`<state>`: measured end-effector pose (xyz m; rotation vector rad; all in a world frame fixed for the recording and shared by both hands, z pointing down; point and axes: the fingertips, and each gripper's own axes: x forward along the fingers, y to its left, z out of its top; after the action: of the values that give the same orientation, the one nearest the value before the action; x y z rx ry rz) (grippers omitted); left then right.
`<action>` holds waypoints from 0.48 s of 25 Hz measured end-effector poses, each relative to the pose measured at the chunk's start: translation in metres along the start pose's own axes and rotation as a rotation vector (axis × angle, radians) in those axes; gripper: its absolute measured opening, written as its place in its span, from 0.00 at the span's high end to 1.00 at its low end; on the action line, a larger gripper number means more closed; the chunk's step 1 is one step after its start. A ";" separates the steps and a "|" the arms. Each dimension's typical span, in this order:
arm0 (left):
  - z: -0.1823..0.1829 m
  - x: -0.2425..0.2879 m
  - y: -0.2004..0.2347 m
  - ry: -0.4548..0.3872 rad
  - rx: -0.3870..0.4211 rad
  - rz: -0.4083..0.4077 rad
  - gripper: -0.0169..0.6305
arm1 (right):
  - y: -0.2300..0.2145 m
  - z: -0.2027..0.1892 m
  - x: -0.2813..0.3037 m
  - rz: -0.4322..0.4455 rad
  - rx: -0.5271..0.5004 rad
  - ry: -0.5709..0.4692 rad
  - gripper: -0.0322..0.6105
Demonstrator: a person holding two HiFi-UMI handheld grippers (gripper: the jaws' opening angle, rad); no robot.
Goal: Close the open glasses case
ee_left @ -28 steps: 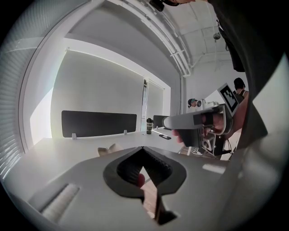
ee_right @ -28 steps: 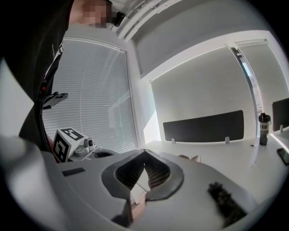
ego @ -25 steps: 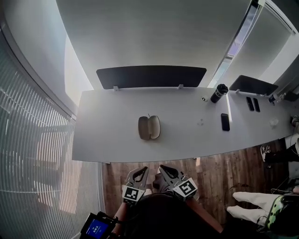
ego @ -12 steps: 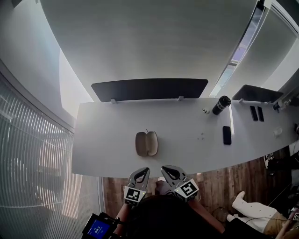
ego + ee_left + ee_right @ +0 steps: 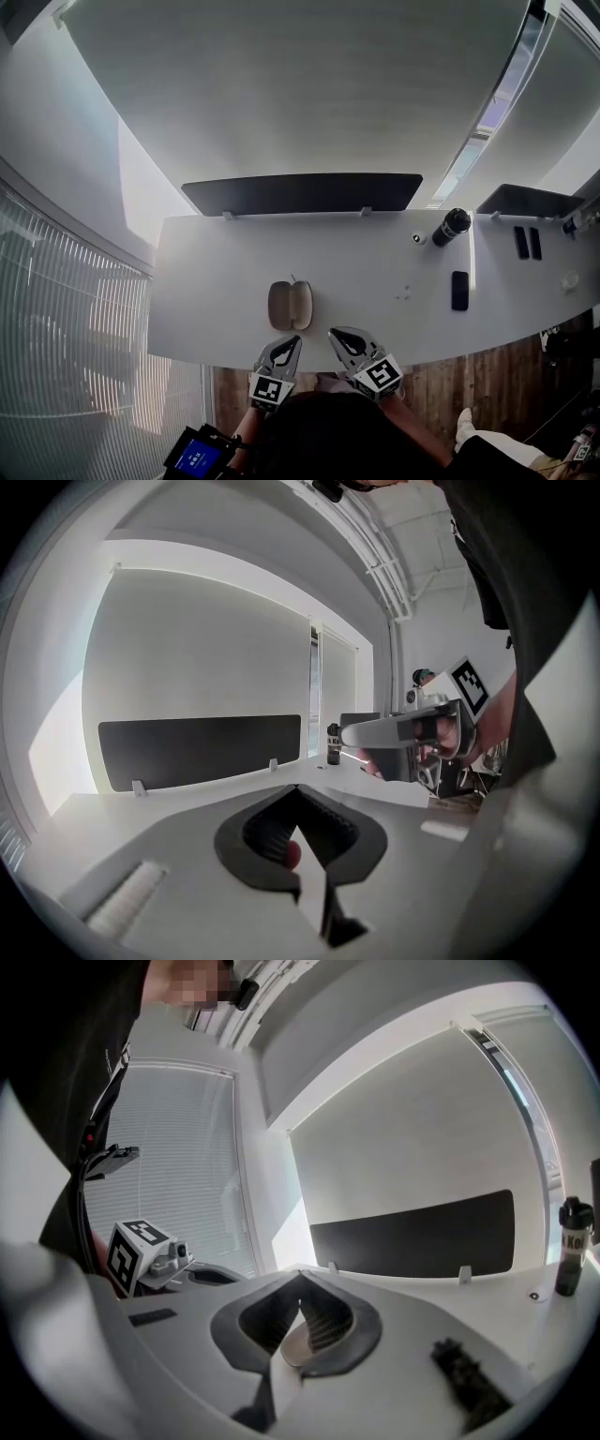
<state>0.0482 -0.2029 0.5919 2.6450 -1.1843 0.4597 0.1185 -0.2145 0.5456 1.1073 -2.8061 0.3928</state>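
Observation:
The open glasses case [image 5: 290,306] lies flat on the white table [image 5: 375,262], near its front edge, with both beige halves facing up. My left gripper [image 5: 292,339] is shut and empty, just in front of the table edge and close below the case. My right gripper [image 5: 335,332] is also shut and empty, slightly right of the case. In the right gripper view a beige piece of the case [image 5: 298,1344] shows through the gap behind the closed tips [image 5: 300,1274]. The left gripper view shows its tips [image 5: 296,787] meeting, with the right gripper [image 5: 403,738] beside it.
A black divider panel [image 5: 302,192] stands along the table's far edge. A dark bottle [image 5: 450,226], a small puck [image 5: 417,238], a black phone [image 5: 459,290] and two dark flat items [image 5: 528,242] lie to the right. Window blinds [image 5: 66,356] run down the left; wooden floor [image 5: 487,384] is below.
The table and case have drawn nearer and lower in the head view. Both grippers now sit at the table's front edge, still shut.

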 end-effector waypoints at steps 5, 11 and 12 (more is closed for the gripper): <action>0.003 0.009 -0.002 0.052 0.026 0.021 0.96 | -0.029 -0.008 -0.004 -0.021 0.067 0.013 0.95; -0.013 -0.002 0.013 0.103 -0.030 0.092 0.96 | -0.043 -0.025 0.004 -0.003 0.099 0.023 0.95; -0.015 -0.004 0.015 0.111 -0.038 0.102 0.96 | -0.044 -0.029 0.003 -0.002 0.103 0.031 0.95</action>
<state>0.0317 -0.2051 0.6053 2.5001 -1.2848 0.5876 0.1461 -0.2395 0.5834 1.1137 -2.7859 0.5544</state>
